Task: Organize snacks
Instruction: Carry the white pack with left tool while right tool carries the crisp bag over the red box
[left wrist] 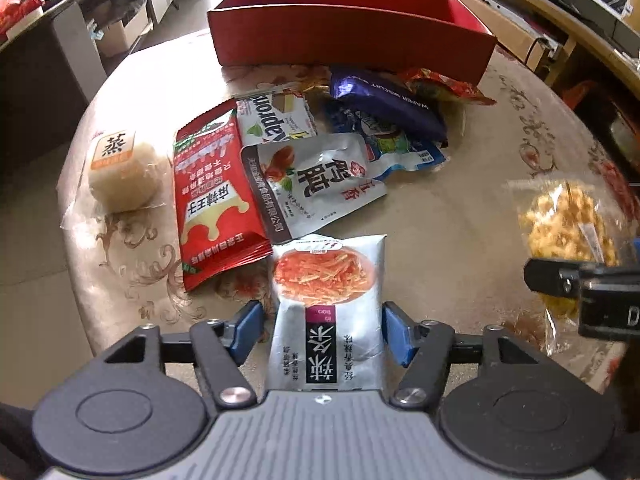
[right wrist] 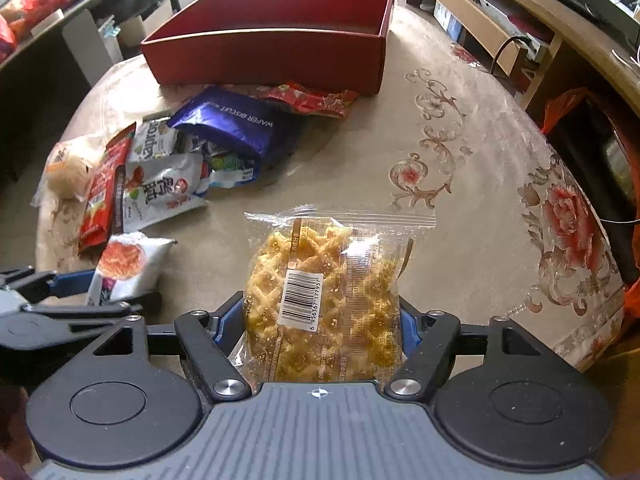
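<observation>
R tool is clamped on the clear bag of yellow crisps, both blue pads against its sides. The bag's long axis runs fwd along the fingers, zip end far. It looks to be off the table, though that's hard to tell.

L tool is part open. The silver packet sits between the jaws, long axis fwd too, but there's a visible gap at the left pad, so no grip. The packet seems to lie on the table, near edge.

Key relation: the red box is at the far side, open-topped, long side running left-right. From the R tool it lies far and a bit left. From the L tool it's far and slightly right.

R tool prob goes first, as it's the one with a load.

Btwn tools and box is a loose pile, incl. the purple wafer pack, touching or just short of the box's near wall. R tool's path right of the pile is bare cloth w/ plenty of room. The bag must clear the near wall before drop.

The table's right rim curves off well right of that line. L tool is close on R's left, so watch elbows.
</observation>
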Demonstrator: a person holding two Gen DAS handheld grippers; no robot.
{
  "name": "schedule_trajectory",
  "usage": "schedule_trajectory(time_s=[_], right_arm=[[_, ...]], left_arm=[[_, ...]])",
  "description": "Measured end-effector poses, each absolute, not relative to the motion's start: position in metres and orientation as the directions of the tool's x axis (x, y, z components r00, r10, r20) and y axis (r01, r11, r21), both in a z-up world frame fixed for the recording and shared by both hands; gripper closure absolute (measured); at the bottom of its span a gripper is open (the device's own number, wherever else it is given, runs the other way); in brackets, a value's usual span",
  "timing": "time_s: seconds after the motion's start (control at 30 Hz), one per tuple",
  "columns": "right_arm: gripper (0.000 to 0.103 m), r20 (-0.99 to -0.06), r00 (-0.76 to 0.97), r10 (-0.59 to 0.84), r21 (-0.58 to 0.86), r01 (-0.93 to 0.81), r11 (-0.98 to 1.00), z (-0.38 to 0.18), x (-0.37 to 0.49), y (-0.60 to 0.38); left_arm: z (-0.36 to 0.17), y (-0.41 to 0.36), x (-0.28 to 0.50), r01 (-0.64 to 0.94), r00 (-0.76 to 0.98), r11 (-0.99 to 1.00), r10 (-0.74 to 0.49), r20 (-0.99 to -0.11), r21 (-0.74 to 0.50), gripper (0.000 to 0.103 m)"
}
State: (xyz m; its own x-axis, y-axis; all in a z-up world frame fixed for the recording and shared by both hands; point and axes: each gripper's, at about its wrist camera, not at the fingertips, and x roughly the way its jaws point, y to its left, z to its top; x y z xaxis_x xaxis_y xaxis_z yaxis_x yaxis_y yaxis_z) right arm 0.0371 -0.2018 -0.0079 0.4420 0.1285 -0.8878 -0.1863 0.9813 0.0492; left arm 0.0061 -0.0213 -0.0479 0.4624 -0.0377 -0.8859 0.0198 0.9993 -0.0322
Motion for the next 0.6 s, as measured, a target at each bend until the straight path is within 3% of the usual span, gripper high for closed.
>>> schedule_trajectory(time_s=[0.17, 0.6], right_arm=[[0.025, -0.886, 0.441, 0.140, 0.053, -0.203, 0.978, -0.006, 0.042, -0.193], [0.025, -0.843, 0.507, 0.182, 0.089, -0.203, 0.975, 0.018, 0.048, -0.185]], left_arm=[[-0.042, -0.022, 0.002, 0.023, 0.470, 1.000, -0.025, -0.882, -0.016, 0.056], [0.011, -0.013, -0.003, 0.054, 0.557, 0.994, -0.112, -0.823, -0.098, 0.059]])
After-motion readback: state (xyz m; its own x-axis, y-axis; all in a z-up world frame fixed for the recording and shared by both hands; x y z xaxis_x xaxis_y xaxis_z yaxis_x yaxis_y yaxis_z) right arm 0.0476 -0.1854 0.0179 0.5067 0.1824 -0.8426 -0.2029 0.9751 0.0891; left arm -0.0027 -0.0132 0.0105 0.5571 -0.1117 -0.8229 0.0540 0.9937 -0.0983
